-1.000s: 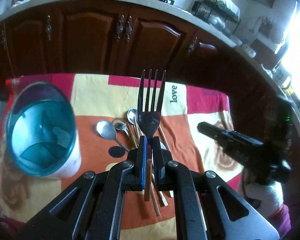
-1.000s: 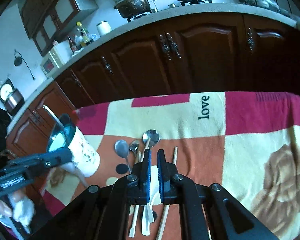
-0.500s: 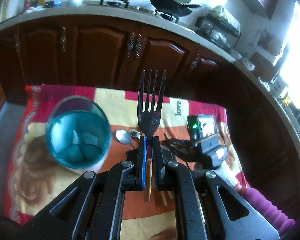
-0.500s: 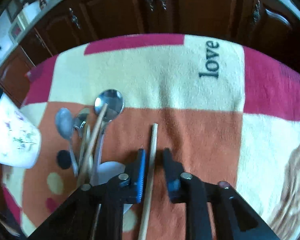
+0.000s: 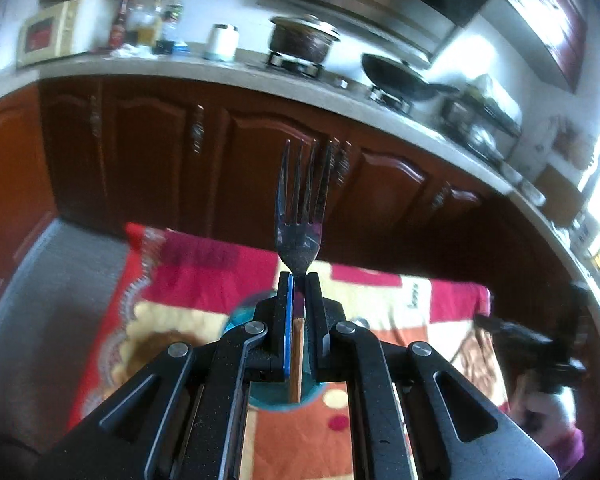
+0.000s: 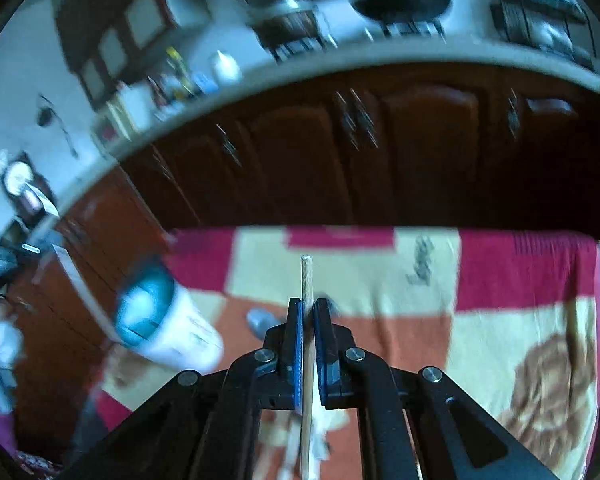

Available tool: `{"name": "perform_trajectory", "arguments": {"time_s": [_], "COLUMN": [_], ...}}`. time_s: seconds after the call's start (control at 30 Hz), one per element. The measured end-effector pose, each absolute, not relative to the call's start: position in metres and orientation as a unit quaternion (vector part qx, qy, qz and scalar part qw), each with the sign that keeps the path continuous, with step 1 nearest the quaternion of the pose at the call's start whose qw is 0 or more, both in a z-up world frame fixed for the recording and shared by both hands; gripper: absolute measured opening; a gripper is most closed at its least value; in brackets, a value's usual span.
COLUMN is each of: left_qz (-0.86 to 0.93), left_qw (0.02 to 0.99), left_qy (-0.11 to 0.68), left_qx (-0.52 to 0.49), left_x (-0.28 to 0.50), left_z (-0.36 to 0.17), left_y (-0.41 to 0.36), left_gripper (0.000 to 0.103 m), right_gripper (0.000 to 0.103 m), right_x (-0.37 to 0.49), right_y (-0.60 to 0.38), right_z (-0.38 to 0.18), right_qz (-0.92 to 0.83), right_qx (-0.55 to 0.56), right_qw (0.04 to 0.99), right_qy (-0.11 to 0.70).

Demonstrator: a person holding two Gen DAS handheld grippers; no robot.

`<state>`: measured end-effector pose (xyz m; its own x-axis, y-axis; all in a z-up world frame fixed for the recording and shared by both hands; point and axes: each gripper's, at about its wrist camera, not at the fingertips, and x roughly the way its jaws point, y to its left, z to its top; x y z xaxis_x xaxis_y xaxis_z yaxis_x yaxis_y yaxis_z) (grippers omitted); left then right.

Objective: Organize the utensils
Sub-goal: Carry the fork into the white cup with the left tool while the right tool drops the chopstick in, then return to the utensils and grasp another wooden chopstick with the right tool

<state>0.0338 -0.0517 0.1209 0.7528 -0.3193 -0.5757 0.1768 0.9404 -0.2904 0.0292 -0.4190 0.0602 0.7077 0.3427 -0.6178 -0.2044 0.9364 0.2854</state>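
Your left gripper (image 5: 298, 280) held its fingers clamped on the fork (image 5: 302, 216), tines up above the cup (image 6: 162, 324) for dropping in handle-first, while your right gripper (image 6: 308, 306) pinched a chopstick (image 6: 306, 280) upright, clear of the worktop (image 6: 500, 320).

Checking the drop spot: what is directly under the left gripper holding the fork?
Under the left gripper, shut on the fork, a teal cup rim peeks out on the patterned blanket. The gripper covers most of the cup, so its contents cannot be seen.
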Motion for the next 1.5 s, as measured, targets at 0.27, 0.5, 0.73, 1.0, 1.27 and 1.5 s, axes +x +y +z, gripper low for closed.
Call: {"name": "perform_trajectory", "arguments": {"time_s": [0.27,0.5,0.73,1.0,1.27,1.5], "left_qz": [-0.088,-0.076,-0.073,-0.070,-0.075,-0.082], "left_qw": [0.941,0.943,0.934,0.923,0.922,0.923], "left_qy": [0.310,0.310,0.338,0.369,0.367,0.361], "left_qx": [-0.107,-0.096,-0.089,-0.086,-0.096,-0.100], "left_x": [0.055,0.068,0.079,0.086,0.082,0.066], "left_z": [0.114,0.097,0.060,0.035,0.038,0.048], "left_y": [-0.032,-0.036,-0.046,-0.050,-0.048,-0.050], "left_gripper": [0.005,0.005,0.005,0.005,0.019,0.032], "right_gripper": [0.005,0.005,0.005,0.005,0.024,0.033], "right_x": [0.040,0.064,0.088,0.125,0.130,0.113], "right_y": [-0.335,-0.279,-0.243,-0.225,-0.246,-0.256], "right_z": [0.152,0.182,0.140,0.064,0.044,0.039], "right_qz": [0.223,0.255,0.269,0.262,0.243,0.240], "right_qx": [0.058,0.032,0.023,0.023,0.057,0.068], "right_qw": [0.935,0.934,0.919,0.893,0.887,0.886], "right_qy": [0.271,0.250,0.286,0.364,0.388,0.392]}}
